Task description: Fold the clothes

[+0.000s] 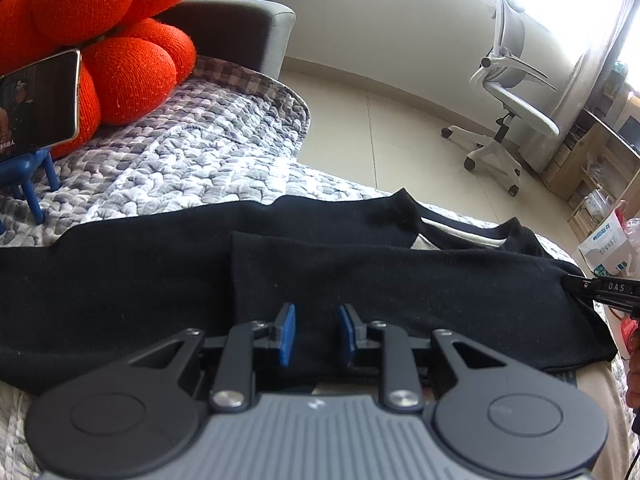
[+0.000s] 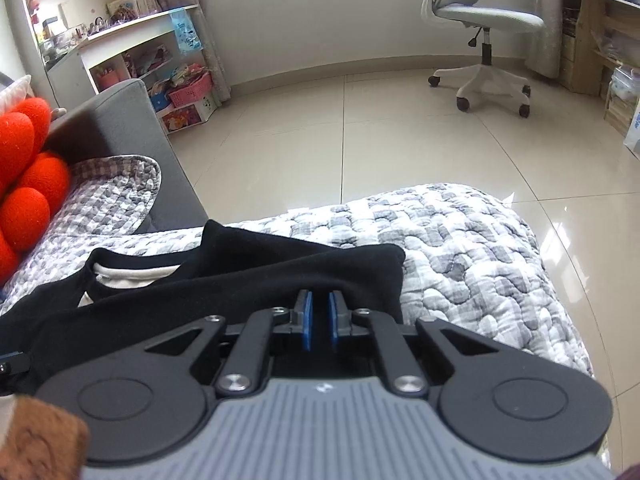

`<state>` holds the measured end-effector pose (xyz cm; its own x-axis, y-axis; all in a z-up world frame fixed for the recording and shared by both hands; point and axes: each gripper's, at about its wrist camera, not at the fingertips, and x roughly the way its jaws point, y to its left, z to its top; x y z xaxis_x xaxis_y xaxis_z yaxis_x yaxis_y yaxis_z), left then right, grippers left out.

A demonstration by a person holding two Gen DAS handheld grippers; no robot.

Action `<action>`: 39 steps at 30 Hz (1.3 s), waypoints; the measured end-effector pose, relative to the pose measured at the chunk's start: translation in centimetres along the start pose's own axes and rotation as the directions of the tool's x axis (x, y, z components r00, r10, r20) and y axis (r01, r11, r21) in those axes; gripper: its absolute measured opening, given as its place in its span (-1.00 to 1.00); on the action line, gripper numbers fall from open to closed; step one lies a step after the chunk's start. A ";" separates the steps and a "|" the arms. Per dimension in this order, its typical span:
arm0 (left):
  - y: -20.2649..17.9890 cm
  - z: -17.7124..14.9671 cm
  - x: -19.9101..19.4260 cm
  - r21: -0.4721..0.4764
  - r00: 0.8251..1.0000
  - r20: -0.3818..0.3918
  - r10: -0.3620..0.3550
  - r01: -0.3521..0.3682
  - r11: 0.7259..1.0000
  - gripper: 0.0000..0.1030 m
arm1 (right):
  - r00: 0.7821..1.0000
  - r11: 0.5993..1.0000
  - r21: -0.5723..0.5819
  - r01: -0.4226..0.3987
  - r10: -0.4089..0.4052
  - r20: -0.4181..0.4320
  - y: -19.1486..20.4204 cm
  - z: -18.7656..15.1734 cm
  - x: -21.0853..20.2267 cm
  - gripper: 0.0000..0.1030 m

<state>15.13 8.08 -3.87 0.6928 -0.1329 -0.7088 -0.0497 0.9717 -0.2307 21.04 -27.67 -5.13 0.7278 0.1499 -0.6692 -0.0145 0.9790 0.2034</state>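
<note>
the black knit garment lies spread across a grey-and-white quilted cover on a sofa seat, with one side already laid over the middle in a long band and a pale inner lining showing at the neck opening.

the left claw hovers low over the near edge of the folded band, its blue pads standing partly apart; black cloth lies under and between them, but i cannot tell whether the pads press on it. the right claw sits at the garment's right end, its blue pads drawn nearly together with only a thin dark slit between; whether a fold of the cloth is pinched there i cannot tell. in the left wrist view the right claw's black tip touches the far right corner of the band.

a red-orange knotted plush cushion rests against the dark grey sofa arm, and a smartphone with a lit screen is propped on a small blue stand just in front of the cushion. a white and grey swivel chair stands well apart on the pale tiled floor.
</note>
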 end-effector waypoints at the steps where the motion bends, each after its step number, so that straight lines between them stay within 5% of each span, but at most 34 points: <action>1: -0.1 0.0 0.0 0.003 1.000 0.001 0.001 -0.001 1.000 -0.51 | 1.000 1.000 0.001 0.004 -0.004 0.008 -0.1 0.0 0.0 -0.82; 8: -0.2 0.1 -0.5 -0.011 1.000 0.014 0.020 -0.020 1.000 -0.51 | 0.997 0.995 -0.104 0.011 -0.003 0.075 2.0 0.6 -2.5 -0.58; 13: -0.2 -0.1 -0.7 0.005 1.000 0.019 0.025 -0.025 1.000 -0.51 | 0.999 0.983 -0.183 -0.032 0.025 -0.039 3.0 -0.7 -1.0 -0.58; 33: -0.3 0.0 -2.2 0.020 0.999 0.042 -0.020 0.019 1.000 -0.43 | 0.992 0.967 -0.244 -0.079 0.051 -0.119 3.8 -2.8 -4.1 -0.42; 39: -0.4 -0.7 -1.1 0.065 1.000 -0.020 -0.010 0.011 0.998 -0.34 | 0.988 0.958 -0.276 -0.075 0.034 -0.150 4.0 -3.7 -3.9 -0.42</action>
<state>13.88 7.75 -3.42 0.6789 -0.1466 -0.7194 0.0049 0.9807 -0.1953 15.57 -23.82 -4.35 0.6156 0.2021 -0.7617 -0.2577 0.9650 0.0477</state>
